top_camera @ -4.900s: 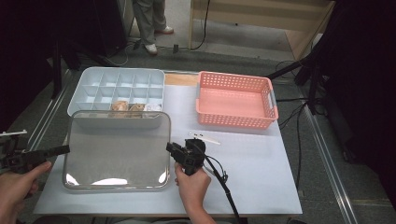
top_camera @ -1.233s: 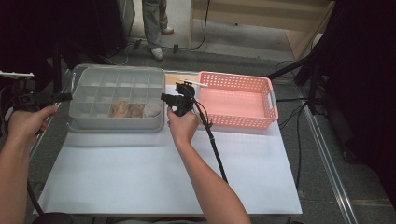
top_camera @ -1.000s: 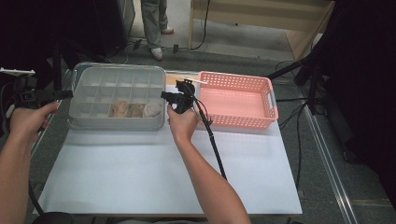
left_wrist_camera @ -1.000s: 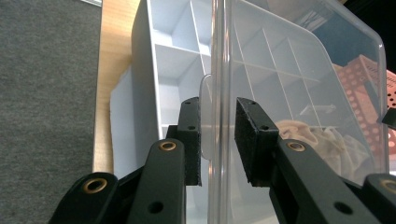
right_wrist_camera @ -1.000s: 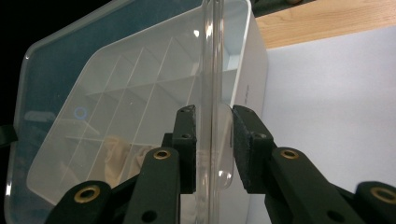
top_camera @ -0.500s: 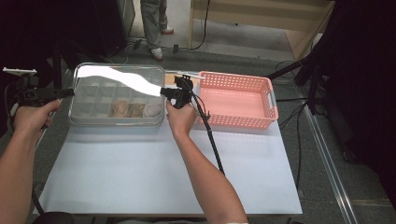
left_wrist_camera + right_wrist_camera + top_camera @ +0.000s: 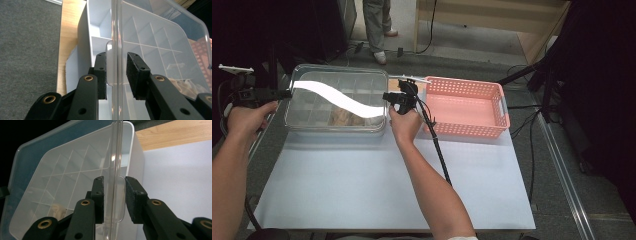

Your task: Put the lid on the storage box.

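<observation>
Seating the clear lid (image 7: 337,95) on the grey compartment box (image 7: 83,37) looks like the step in hand, and it seems nearly done. In the high view the lid lies over the box at the far left of the bench (image 7: 377,185), with the pink basket (image 7: 464,107) just beside it on the right.

The lid's long axis runs left to right, and one tool meets each short end. The left tool (image 7: 287,93) comes in level from the left. The right tool (image 7: 386,96) comes in from the right, between box and basket. Each hand is therefore nearest its own end, and neither needs to cross over.

In the left gripper view, the left tool's jaws straddle the lid's small end tab (image 7: 110,65). One pad sits against the tab, and a clear gap shows between the other pad and the lid's rim, so the jaws stand slightly apart and do not clamp. The right gripper view shows much the same at the other tab (image 7: 121,197), with daylight beside one pad.

The coming move probably turns on drawing each tool straight outward along that long axis, away from its tab, so that the lid is not dragged askew. Whether the lid has fully snapped down I cannot tell.
</observation>
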A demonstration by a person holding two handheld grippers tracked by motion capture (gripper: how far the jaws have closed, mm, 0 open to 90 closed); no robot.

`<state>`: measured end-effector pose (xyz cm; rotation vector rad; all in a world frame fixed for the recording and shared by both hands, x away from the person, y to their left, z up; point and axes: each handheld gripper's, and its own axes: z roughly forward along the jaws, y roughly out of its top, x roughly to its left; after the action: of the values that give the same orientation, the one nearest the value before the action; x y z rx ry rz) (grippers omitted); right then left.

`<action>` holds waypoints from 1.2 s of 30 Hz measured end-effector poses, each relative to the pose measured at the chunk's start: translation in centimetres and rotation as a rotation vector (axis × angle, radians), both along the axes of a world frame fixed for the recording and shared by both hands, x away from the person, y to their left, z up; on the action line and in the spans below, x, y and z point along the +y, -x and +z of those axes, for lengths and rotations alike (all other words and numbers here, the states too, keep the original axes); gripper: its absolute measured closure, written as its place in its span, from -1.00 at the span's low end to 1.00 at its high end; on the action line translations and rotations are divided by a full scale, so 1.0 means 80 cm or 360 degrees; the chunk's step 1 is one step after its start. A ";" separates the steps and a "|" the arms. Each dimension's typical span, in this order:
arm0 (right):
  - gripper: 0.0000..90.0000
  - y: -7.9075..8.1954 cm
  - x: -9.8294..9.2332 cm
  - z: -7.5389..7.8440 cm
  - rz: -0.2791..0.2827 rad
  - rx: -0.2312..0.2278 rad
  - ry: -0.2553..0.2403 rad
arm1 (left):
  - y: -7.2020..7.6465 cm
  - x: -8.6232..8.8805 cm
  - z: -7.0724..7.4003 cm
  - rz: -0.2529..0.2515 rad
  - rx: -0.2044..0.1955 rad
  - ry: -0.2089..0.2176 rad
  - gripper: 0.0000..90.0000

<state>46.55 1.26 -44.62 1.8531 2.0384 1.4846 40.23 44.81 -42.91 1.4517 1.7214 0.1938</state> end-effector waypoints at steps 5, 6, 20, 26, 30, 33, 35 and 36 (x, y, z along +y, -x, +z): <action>0.56 -0.003 0.003 -0.004 -0.0004 0.0019 0.0009 | -0.006 0.002 -0.003 -0.0002 0.0018 0.0012 0.59; 0.56 -0.004 0.004 -0.005 -0.0005 0.0021 0.0012 | -0.008 0.003 -0.003 -0.0009 0.0017 0.0003 0.59; 0.52 -0.015 0.007 -0.009 -0.0032 0.0038 0.0039 | -0.027 0.007 -0.014 -0.0009 0.0041 0.0068 0.58; 0.57 -0.018 0.015 -0.013 -0.0005 0.0033 0.0053 | -0.034 -0.010 -0.017 -0.0151 0.0013 -0.0065 0.87; 0.76 -0.014 0.020 -0.009 -0.0007 -0.0087 0.0177 | -0.036 -0.007 -0.024 -0.0117 -0.0013 -0.0022 0.84; 0.73 -0.014 0.018 -0.008 0.0005 -0.0064 0.0173 | -0.035 -0.004 -0.023 -0.0106 -0.0014 -0.0037 0.81; 0.69 -0.014 0.020 -0.009 0.0014 -0.0070 0.0169 | -0.035 -0.006 -0.022 -0.0104 -0.0024 -0.0058 0.78; 0.69 -0.014 0.020 -0.009 0.0014 -0.0070 0.0169 | -0.035 -0.007 -0.021 -0.0097 -0.0022 -0.0062 0.78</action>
<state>47.64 2.83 -45.31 1.7591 2.0646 1.3767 43.03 44.24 -44.60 1.5257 1.6680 0.2048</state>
